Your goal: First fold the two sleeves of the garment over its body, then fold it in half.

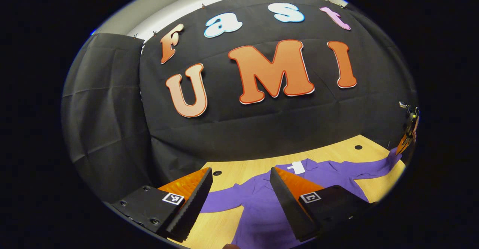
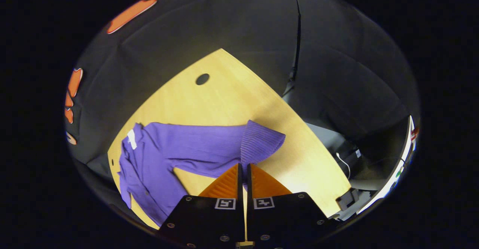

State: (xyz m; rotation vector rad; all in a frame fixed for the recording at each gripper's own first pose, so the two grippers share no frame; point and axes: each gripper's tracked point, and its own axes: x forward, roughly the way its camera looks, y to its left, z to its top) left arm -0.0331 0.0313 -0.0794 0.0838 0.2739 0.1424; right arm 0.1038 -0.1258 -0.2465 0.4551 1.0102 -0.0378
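- right gripper [image 2: 244, 170]: 2 fingers pressed together, pinching the ribbed cuff [image 2: 262, 142] of one sleeve [image 2: 204, 148]; cuff edge sits between the fingertips
- left gripper [image 1: 239, 189]: 2 fingers spread wide apart, nothing between them, hovering above the garment's body with the collar area just ahead
- 1 garment [image 1: 262, 211], purple knit, lying flat on the tabletop [image 1: 336, 152]; in the right gripper view it [image 2: 149, 166] spreads to the left of the held sleeve
- 2 sleeves seen in the left gripper view: one [image 1: 220, 198] runs out to the left under the left finger, the other [image 1: 370, 166] stretches right toward the far gripper
- 1 white tag [image 1: 297, 167] at the neckline; same tag [image 2: 131, 139] seen in the right gripper view
- the other gripper [image 1: 409, 131] sits at the far right edge of the left gripper view, at the sleeve end
- tabletop [image 2: 224, 99] light wood, 2 dark round holes in the left gripper view [image 1: 217, 173] [image 1: 358, 147], 1 in the right gripper view [image 2: 202, 79]
- black cloth wall [image 1: 262, 121] behind the tabletop
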